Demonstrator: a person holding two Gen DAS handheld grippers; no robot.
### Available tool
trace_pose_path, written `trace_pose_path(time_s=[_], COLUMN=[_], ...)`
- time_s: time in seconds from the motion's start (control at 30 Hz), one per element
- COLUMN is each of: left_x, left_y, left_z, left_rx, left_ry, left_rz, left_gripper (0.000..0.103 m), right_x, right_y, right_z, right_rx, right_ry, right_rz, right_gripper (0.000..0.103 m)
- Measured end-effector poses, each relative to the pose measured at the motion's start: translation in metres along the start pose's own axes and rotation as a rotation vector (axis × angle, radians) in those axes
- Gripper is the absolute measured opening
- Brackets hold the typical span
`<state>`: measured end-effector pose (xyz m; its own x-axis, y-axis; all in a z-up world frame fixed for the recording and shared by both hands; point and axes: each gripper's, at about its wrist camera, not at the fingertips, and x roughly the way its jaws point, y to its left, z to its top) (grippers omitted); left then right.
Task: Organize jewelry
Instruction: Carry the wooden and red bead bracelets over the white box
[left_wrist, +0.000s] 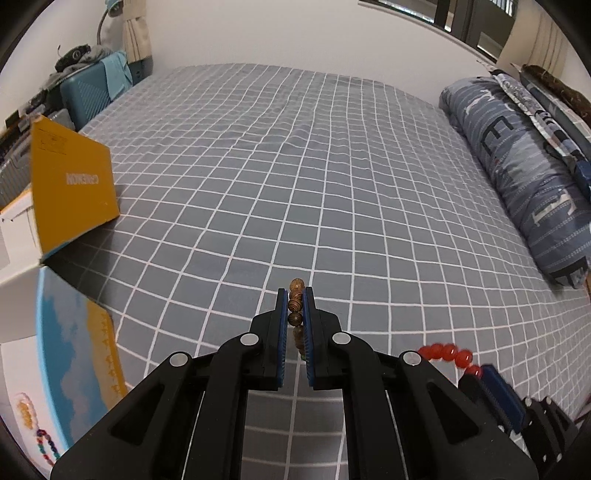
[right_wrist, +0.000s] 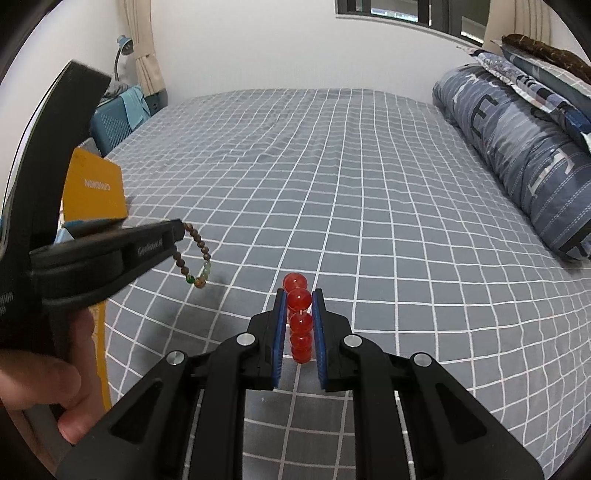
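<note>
My left gripper (left_wrist: 295, 295) is shut on a brown wooden bead bracelet (left_wrist: 296, 308) and holds it above the grey checked bed sheet (left_wrist: 295, 166). In the right wrist view the left gripper (right_wrist: 179, 230) shows at the left with the wooden bracelet (right_wrist: 197, 254) hanging from it, a few green beads at its lowest part. My right gripper (right_wrist: 299, 297) is shut on a red bead bracelet (right_wrist: 298, 314), also above the sheet. The red bracelet (left_wrist: 448, 354) and the right gripper show low right in the left wrist view.
An open yellow box (left_wrist: 70, 184) with a blue-and-white lid (left_wrist: 62, 354) lies at the left edge of the bed; small bead pieces (left_wrist: 44, 443) rest on the white inside. A rolled blue quilt (left_wrist: 517, 173) lies along the right. A blue suitcase (left_wrist: 88, 92) stands beyond the bed.
</note>
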<state>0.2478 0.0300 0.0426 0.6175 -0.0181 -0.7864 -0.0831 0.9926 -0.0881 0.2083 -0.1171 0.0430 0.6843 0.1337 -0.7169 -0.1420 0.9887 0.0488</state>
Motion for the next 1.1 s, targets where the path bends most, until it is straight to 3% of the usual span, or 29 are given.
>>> trace_pose_path(time_s=[0.53,0.8,1.1], left_x=[-0.078,-0.102,-0.151], left_y=[0.016,0.035,0.081], left_z=[-0.027,-0.039,-0.048], left_rx=[0.017,0.010,-0.021], left_ry=[-0.064,-0.075,-0.138], left_rz=[0.027,0.056,0.099], left_gripper=[0.007,0.007,0.007], right_x=[-0.052,-0.072,-0.089], right_y=[-0.003,0.019,0.059], right_z=[0.004,0.007,0.011], right_rx=[0.010,-0.017,-0.059], right_ry=[-0.028,-0.051,-0.077], right_rz=[-0.007,0.015,0.063], right_gripper=[0.013,0.013,0.013])
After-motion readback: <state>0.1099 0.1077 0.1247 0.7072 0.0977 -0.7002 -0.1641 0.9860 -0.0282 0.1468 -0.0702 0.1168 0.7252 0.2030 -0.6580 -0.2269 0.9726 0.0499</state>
